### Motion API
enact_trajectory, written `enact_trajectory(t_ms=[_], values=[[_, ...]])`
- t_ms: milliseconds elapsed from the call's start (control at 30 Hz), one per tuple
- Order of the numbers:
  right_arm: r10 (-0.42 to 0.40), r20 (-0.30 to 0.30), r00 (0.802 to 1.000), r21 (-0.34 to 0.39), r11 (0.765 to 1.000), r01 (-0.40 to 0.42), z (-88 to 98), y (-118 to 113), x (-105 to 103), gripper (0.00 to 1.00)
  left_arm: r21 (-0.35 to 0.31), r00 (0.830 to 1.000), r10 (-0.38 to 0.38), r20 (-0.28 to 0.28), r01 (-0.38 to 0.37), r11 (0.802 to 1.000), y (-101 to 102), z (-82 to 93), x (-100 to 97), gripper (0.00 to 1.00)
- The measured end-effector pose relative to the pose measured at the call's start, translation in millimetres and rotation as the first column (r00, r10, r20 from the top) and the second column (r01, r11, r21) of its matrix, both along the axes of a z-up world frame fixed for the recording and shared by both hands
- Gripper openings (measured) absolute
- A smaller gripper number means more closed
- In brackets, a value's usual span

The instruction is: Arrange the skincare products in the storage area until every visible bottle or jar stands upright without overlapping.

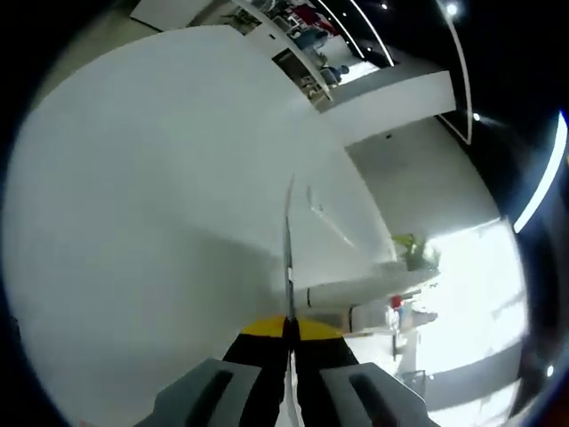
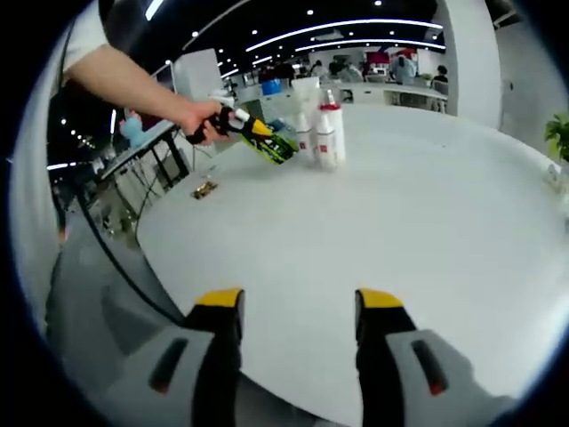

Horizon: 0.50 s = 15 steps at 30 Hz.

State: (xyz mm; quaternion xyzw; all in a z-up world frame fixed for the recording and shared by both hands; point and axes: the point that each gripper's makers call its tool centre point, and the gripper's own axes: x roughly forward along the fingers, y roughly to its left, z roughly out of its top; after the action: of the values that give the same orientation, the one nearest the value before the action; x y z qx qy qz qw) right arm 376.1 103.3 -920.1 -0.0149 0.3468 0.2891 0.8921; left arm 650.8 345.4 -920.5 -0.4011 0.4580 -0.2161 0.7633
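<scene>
Several white skincare bottles [image 2: 322,132], some with red caps, stand upright in a close group on the far part of the white table [image 2: 427,205]. A person's hand [image 2: 203,120] holds my left gripper [image 2: 267,140] just left of that group, its tip close to the nearest bottle. In the left gripper view, my left gripper [image 1: 289,327] has its yellow-tipped jaws pressed together on a thin pale strip [image 1: 288,249] seen edge-on; what the strip is I cannot tell. My right gripper [image 2: 298,301] is open over the table's near part, with nothing between its jaws.
A small dark object [image 2: 206,189] lies near the table's left edge. Beyond that edge are desks and cables. A green plant [image 2: 558,133] stands at the right rim. The left gripper view is rolled and looks over the white tabletop [image 1: 160,222], with a plant [image 1: 414,250] beyond it.
</scene>
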Motion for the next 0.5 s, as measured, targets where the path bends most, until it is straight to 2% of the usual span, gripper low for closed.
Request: enact_trajectory(t_ms=[167,367,467,500], values=[[0.001,-0.002,1.000,-0.008,1.000,-0.001,-1.2,0,0,0.54,0.005,1.000,-0.005,-0.019,0.005,1.000,0,-11.7,0.5,0.01],[0.004,-0.006,1.000,-0.012,1.000,-0.004,-2.1,0,0,0.54,-0.007,1.000,-0.009,-0.030,0.009,1.000,-9,-21.0,2.6,0.01],[-0.003,-0.008,1.000,-0.013,1.000,0.003,-2.9,-1,0,0.54,0.024,0.999,-0.003,-0.033,0.004,1.000,-10,-27.2,4.1,0.01],[-0.004,-0.007,1.000,-0.014,1.000,0.004,-2.8,-2,1,0.54,0.048,0.998,0.003,-0.060,0.000,0.999,-7,-33.3,2.4,0.01]])
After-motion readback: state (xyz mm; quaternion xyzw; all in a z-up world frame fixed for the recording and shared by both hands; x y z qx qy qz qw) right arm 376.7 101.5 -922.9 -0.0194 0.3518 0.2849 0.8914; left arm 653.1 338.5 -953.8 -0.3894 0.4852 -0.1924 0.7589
